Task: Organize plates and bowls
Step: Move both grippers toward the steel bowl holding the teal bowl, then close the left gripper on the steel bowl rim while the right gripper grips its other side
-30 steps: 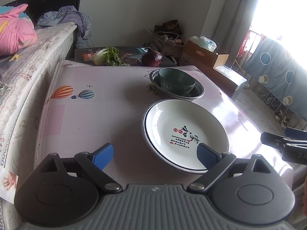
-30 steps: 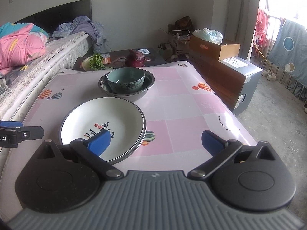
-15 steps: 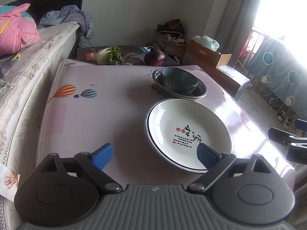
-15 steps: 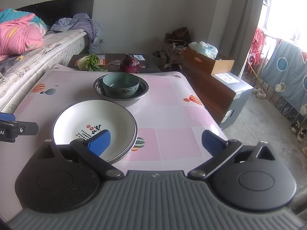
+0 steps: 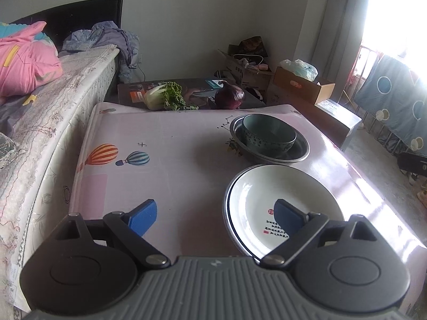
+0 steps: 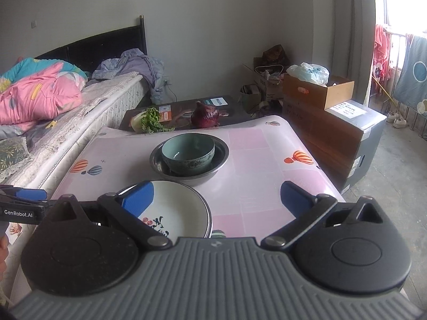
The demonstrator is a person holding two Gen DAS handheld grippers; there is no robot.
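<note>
A bed runs along the left side of the left hand-held gripper. A pink quilt lies on it.

The surface sits in front of both hand-held grippers. It has a pink cover with balloon pictures.

A brown box sits far off to the right of the right hand-held gripper, on a bigger box.

The white plate lies on the surface just under the left hand-held gripper's right finger. It has a dark rim and some red and black writing. In the right wrist view the plate is below the right hand-held gripper's left finger.

Just past the plate is a metal pan. A green bowl sits inside the pan. The pan and the plate are very close, but it is hard to tell if they touch.

Beyond the surface lie a leafy green and a red cabbage, on a low dark board.

Both hand-held grippers are spread wide and hold nothing. The left one also shows at the left edge of the right wrist view.
</note>
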